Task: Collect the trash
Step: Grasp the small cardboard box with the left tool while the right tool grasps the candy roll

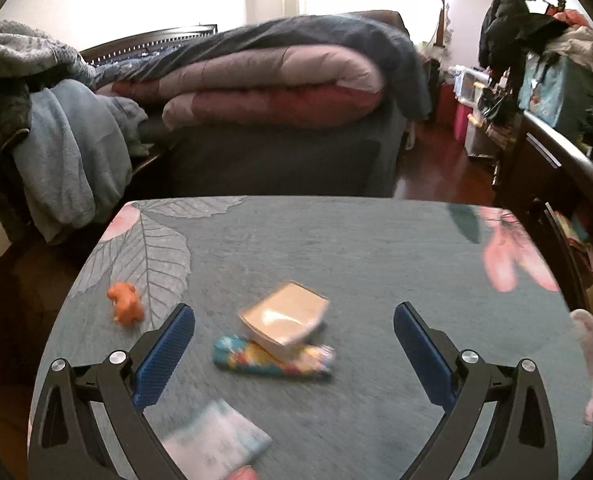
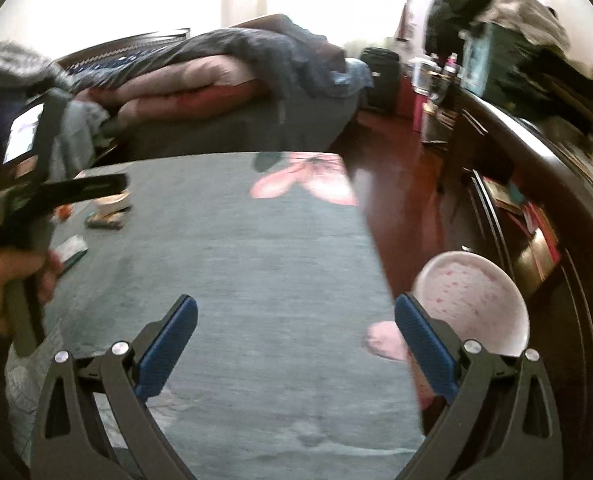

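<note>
In the left wrist view my left gripper (image 1: 294,340) is open and empty, low over a grey floral-cloth table (image 1: 376,248). Between its fingers lie a small beige cardboard box (image 1: 286,316) resting on a colourful wrapper (image 1: 272,362). A white and blue packet (image 1: 216,440) lies near the left finger. An orange toy figure (image 1: 125,303) sits to the left. In the right wrist view my right gripper (image 2: 296,340) is open and empty over bare cloth near the table's right edge. A pink and white bin (image 2: 472,304) stands just beyond that edge, behind the right finger.
A bed with folded quilts (image 1: 272,80) stands behind the table. A dark wooden dresser (image 2: 536,168) with piled clothes runs along the right. Red wooden floor (image 2: 400,184) lies between. The left gripper and the hand holding it (image 2: 20,232) show at the left of the right wrist view.
</note>
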`<state>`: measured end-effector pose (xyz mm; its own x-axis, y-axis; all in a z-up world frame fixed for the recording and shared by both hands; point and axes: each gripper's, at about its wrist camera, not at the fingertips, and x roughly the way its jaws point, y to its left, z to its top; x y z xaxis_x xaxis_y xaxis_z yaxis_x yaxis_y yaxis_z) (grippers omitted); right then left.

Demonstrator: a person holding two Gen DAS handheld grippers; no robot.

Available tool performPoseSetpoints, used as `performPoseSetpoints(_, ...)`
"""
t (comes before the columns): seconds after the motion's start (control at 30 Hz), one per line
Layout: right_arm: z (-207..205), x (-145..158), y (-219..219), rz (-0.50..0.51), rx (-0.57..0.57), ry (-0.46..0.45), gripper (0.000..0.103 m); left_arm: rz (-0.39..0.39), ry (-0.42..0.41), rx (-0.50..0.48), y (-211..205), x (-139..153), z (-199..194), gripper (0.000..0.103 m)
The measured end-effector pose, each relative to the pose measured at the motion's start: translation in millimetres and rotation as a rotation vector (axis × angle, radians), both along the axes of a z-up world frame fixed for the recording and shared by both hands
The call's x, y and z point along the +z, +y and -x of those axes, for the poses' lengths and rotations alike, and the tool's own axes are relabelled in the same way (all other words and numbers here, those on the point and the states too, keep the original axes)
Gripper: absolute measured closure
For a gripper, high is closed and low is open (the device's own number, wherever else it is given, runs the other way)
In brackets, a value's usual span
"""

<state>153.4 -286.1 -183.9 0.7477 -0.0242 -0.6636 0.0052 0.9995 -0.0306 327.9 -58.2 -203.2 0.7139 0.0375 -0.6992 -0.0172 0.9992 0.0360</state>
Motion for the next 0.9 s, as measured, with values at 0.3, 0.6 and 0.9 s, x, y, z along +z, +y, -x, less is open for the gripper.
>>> performPoseSetpoints(0.3, -19.3, -2.1, 44.7, 0.022, 0.087, 0.019, 0.004, -0.014, 0.072, -0.026, 11.0, -23.0, -32.2, 0.019)
performPoseSetpoints(0.6, -38.3, 0.1, 76.4, 0.025, 0.135, 0.030, 0.004, 0.037, 0.090, -0.051, 24.8, -28.2, -36.7, 0.061)
performPoseSetpoints(0.9, -69.7, 2.3, 127.7, -0.037, 0.186, 0.037, 0.004, 0.081, -0.004, -0.009, 70.5, 17.2, -1.2, 0.061)
